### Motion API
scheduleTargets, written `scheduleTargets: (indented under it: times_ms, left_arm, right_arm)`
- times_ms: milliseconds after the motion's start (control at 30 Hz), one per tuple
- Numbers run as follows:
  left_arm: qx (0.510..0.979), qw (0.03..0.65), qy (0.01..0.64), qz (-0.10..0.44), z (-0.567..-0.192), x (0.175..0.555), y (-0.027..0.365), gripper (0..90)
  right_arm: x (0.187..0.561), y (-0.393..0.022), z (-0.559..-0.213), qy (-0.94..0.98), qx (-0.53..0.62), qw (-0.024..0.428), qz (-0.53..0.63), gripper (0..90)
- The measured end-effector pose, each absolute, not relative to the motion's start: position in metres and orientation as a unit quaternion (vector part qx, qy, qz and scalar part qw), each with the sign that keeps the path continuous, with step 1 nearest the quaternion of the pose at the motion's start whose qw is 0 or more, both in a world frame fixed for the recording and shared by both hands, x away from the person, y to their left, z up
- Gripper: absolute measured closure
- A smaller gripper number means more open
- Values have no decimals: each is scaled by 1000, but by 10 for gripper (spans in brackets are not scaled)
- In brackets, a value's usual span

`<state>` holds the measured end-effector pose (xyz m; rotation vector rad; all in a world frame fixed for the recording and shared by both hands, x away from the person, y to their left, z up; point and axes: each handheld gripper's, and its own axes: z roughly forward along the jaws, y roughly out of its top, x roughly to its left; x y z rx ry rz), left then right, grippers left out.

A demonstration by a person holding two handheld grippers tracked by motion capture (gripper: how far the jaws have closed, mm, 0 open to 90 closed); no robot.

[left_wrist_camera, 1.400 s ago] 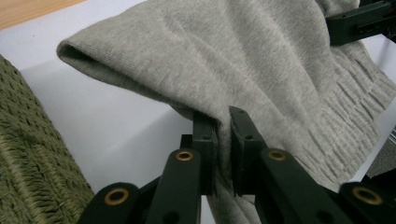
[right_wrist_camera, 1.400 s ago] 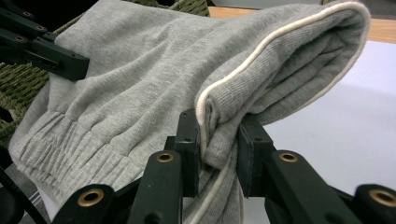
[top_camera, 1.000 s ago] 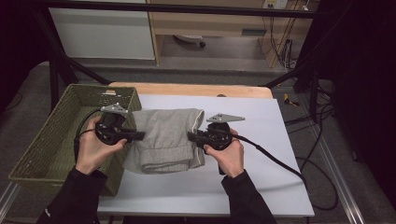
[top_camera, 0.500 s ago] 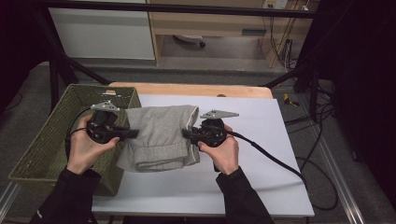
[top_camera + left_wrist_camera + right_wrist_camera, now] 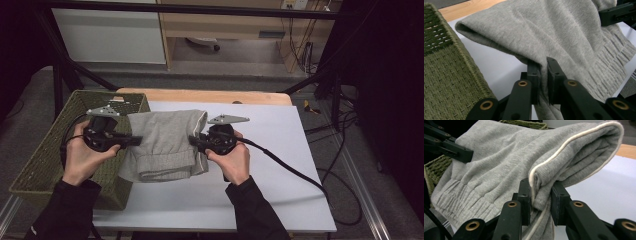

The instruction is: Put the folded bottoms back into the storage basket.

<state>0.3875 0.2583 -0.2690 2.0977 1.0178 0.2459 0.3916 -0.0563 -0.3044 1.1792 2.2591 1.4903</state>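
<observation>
While both tools gripped it: the folded grey garment point(image 5: 167, 145) hung between them, left of centre in the high view.
Left tool point(image 5: 136, 141): clamped on the garment's left edge, jaws pinching a fold of the knit cloth in the left gripper view point(image 5: 543, 75).
Right tool point(image 5: 194, 144): clamped on the garment's right edge; in the right gripper view point(image 5: 541, 195) the jaws pressed on a thick bunch of cloth with cream piping.
Garment edges: ribbed hem lay at the lower side in the high view, near the surface's front; the piped edge curved at the upper right of the bundle.
Left hand point(image 5: 82, 157): sat over the basket's right rim, at the lower left of the high view.
Right hand point(image 5: 234, 159): rested above the surface, just right of the garment, cable trailing toward the lower right.
Basket point(image 5: 45, 150): green woven, at the far left of the high view, its right wall just beside the garment's left edge.
Surface point(image 5: 270, 150): white sheet on a wooden top; a wide bare stretch lay to the right of the right hand.
Open room: the right half of the surface lay bare to its right edge; on the left the basket wall closed in.
</observation>
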Motion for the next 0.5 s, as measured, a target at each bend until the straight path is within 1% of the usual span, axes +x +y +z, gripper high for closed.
scheduleTargets:
  times_ms: [500]
  left_arm:
    - [819, 394, 403, 105, -262, 386, 279, 824]
  right_arm:
    - [394, -36, -298, 763, 391, 94, 506, 736]
